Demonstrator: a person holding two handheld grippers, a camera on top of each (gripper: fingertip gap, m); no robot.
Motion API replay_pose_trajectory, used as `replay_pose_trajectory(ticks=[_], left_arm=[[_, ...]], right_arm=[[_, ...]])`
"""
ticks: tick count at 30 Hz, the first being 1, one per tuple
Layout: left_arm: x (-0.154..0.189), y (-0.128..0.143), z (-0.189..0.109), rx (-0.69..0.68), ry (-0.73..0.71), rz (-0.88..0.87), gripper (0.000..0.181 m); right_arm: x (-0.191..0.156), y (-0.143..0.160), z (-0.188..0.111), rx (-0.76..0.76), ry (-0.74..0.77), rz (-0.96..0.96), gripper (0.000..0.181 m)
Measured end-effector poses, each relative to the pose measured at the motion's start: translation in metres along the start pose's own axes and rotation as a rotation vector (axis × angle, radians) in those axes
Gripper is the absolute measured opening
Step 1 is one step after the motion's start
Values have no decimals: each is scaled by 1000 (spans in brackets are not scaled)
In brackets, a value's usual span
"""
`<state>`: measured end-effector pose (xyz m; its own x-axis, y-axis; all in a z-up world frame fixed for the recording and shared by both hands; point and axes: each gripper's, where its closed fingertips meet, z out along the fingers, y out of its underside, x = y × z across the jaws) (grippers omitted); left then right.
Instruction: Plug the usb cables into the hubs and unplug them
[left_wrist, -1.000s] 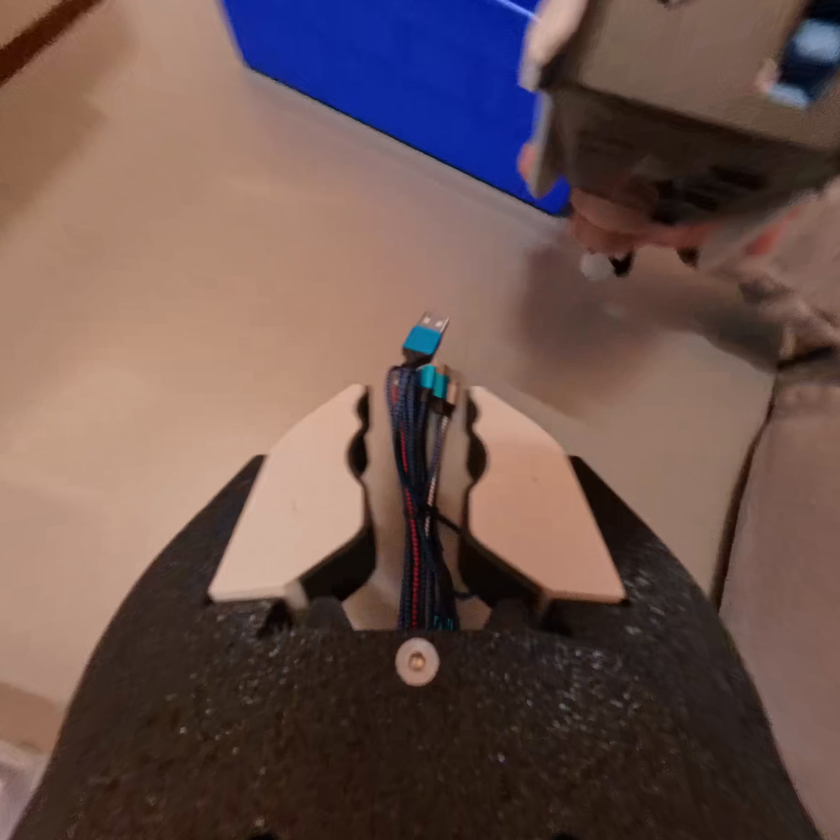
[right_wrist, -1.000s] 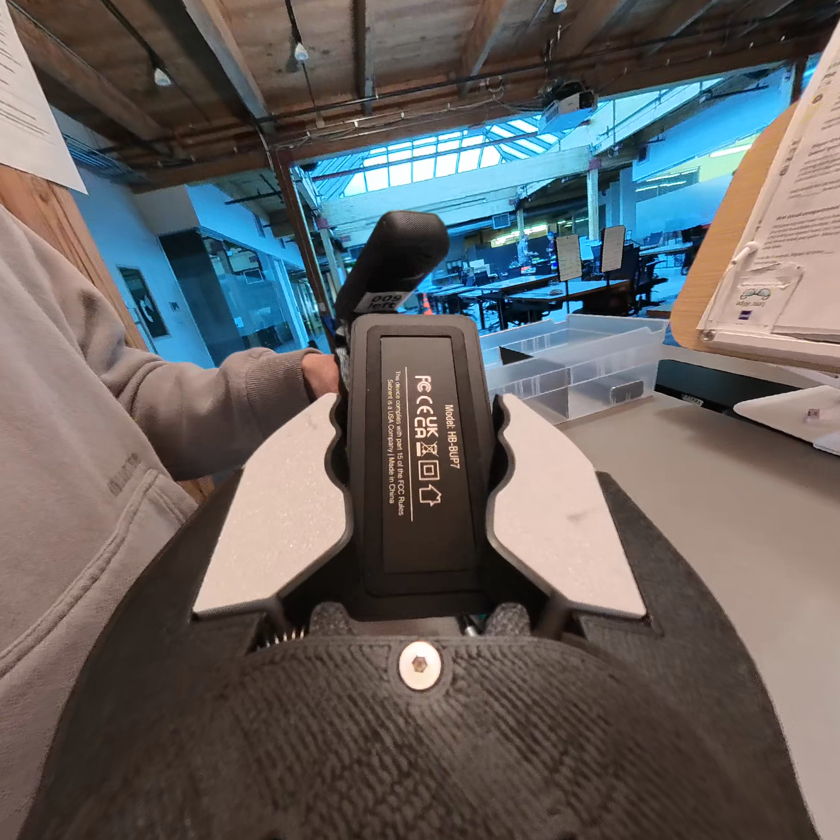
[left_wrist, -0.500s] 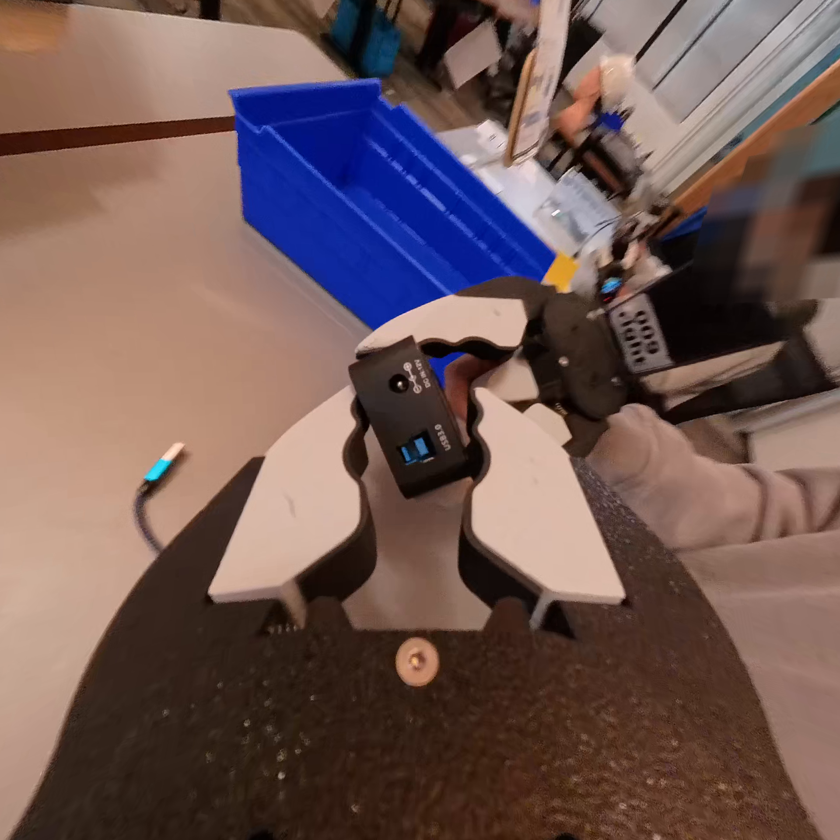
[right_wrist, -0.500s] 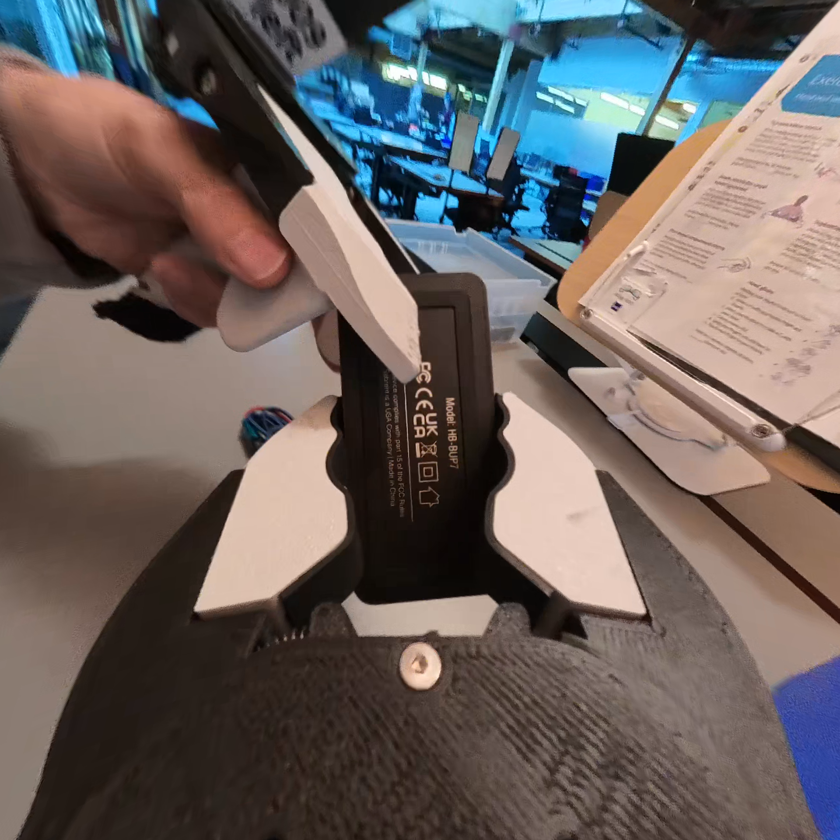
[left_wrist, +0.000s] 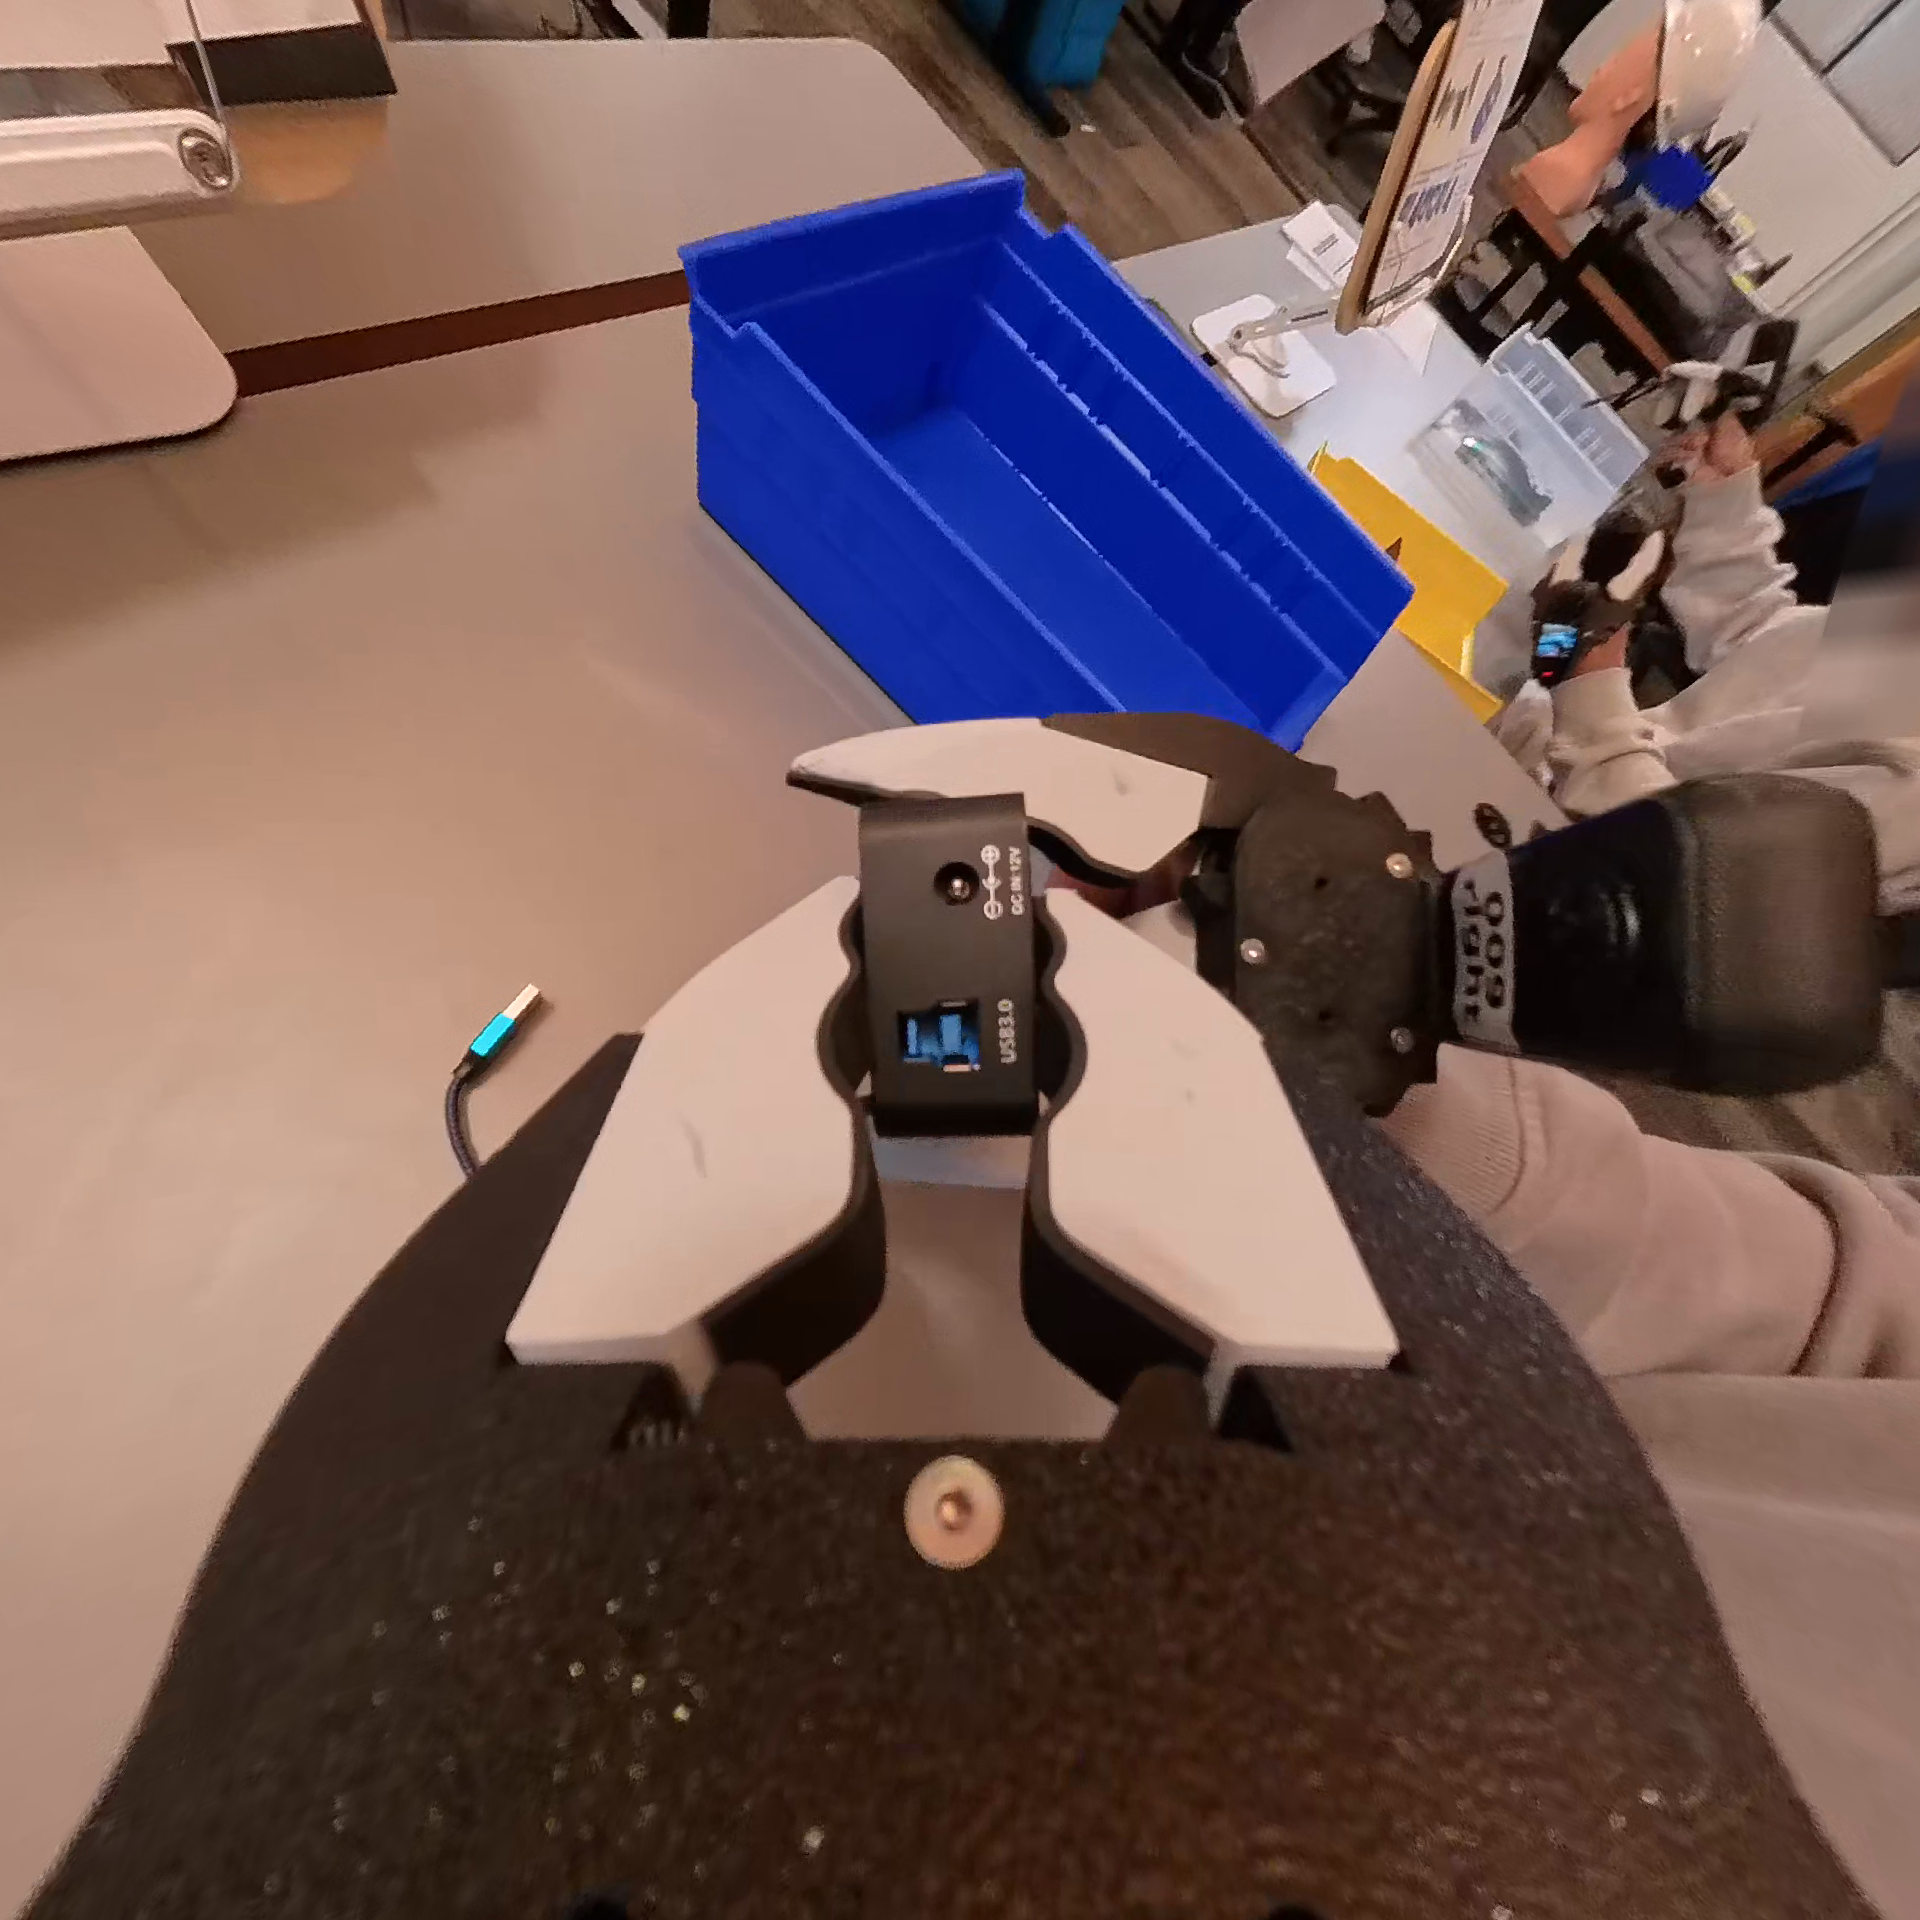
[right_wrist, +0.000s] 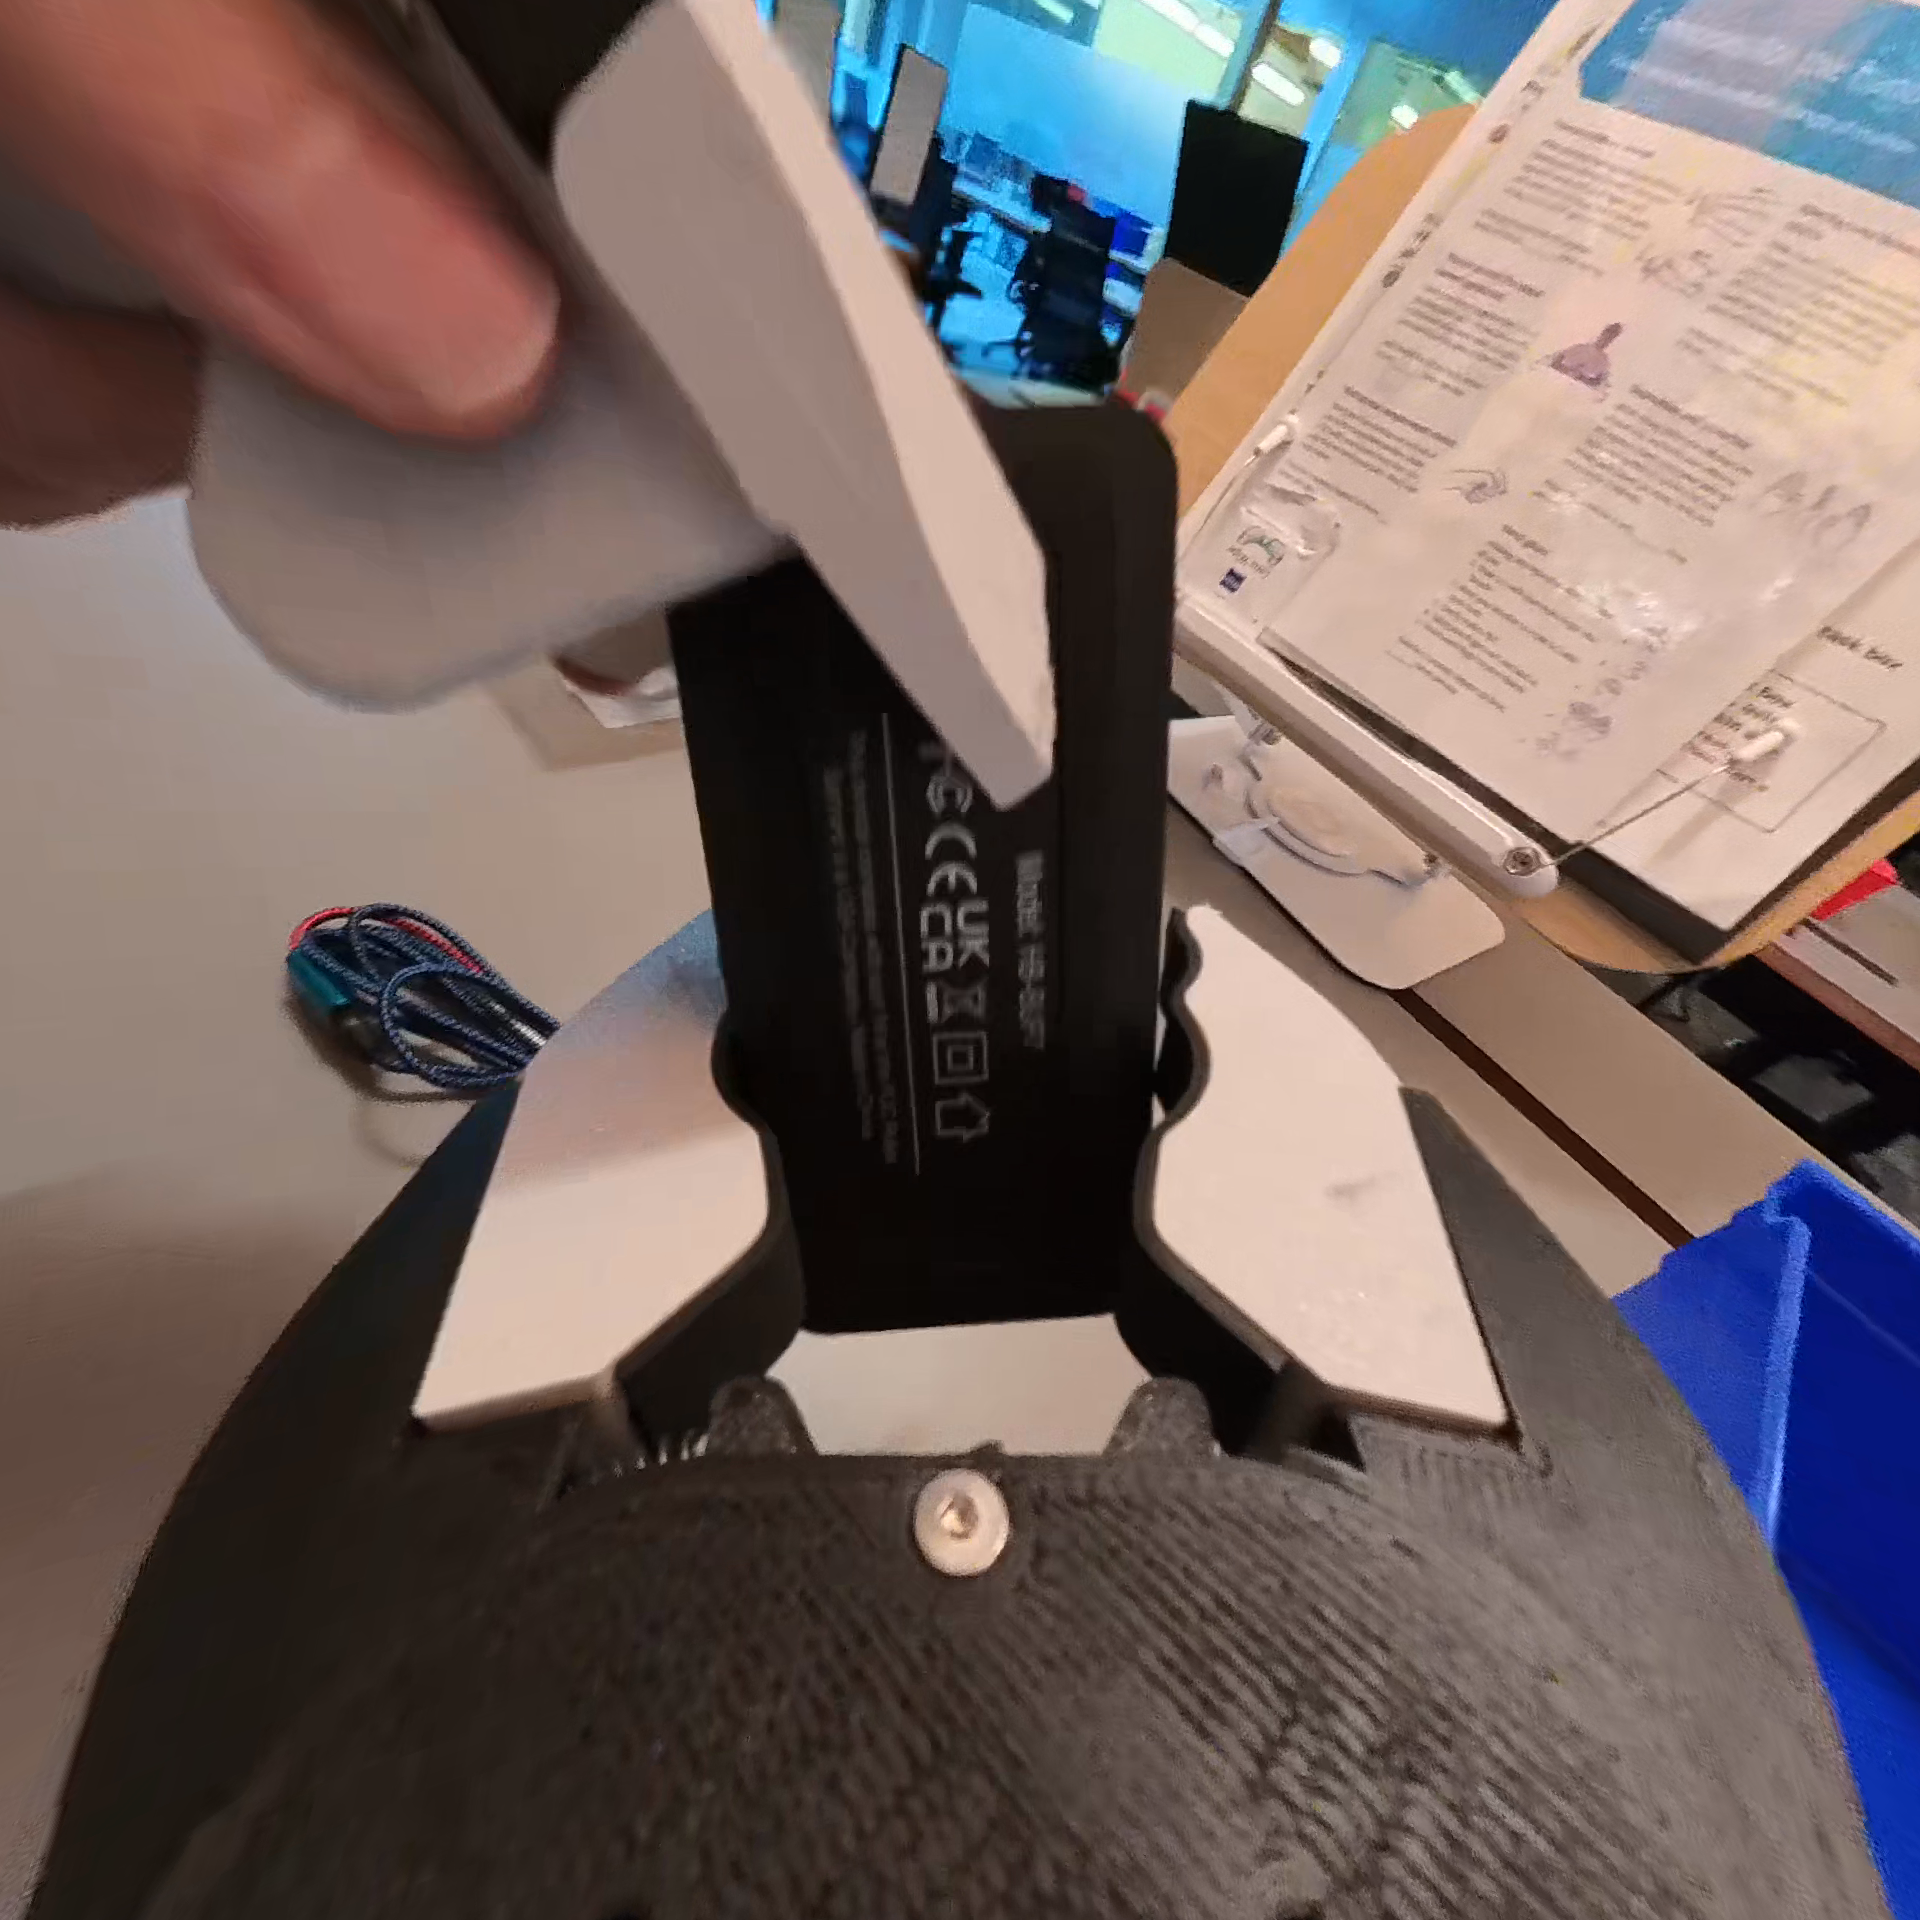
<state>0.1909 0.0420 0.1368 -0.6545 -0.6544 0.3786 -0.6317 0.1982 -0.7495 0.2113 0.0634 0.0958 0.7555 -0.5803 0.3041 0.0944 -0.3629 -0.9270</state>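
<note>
Grey tabletop (left_wrist: 343, 665) carries an open-topped blue plastic bin (left_wrist: 997, 457) beyond the work, with a yellow bin (left_wrist: 1434, 582) behind it. We observe our left gripper (left_wrist: 951, 1023) pinching the end of the black rectangular USB hub (left_wrist: 951, 997), its blue port and round socket facing the camera. Our right gripper (right_wrist: 951, 1081) has both fingers pressed against the same hub's (right_wrist: 935, 935) sides, label side up. From the right wrist view, the left tool's grey finger (right_wrist: 831, 416) lies across the hub's upper part, blocking that end. One braided USB cable with a teal plug (left_wrist: 499, 1039) lies loose on the table left of the hub; a coiled bundle of blue and red cables (right_wrist: 416, 997) rests apart. A document stand (right_wrist: 1558, 468) sits right
</note>
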Motion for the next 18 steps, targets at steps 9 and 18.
replay_pose_trajectory(ticks=[9, 18], left_arm=[[5, -6, 0, 51, -81, 85, 30], [-16, -30, -41, 204, 3, 209, 41]], right_arm=[[-6, -5, 8, -4, -47, 79, 71], [12, -2, -24, 161, -204, 422, 71]])
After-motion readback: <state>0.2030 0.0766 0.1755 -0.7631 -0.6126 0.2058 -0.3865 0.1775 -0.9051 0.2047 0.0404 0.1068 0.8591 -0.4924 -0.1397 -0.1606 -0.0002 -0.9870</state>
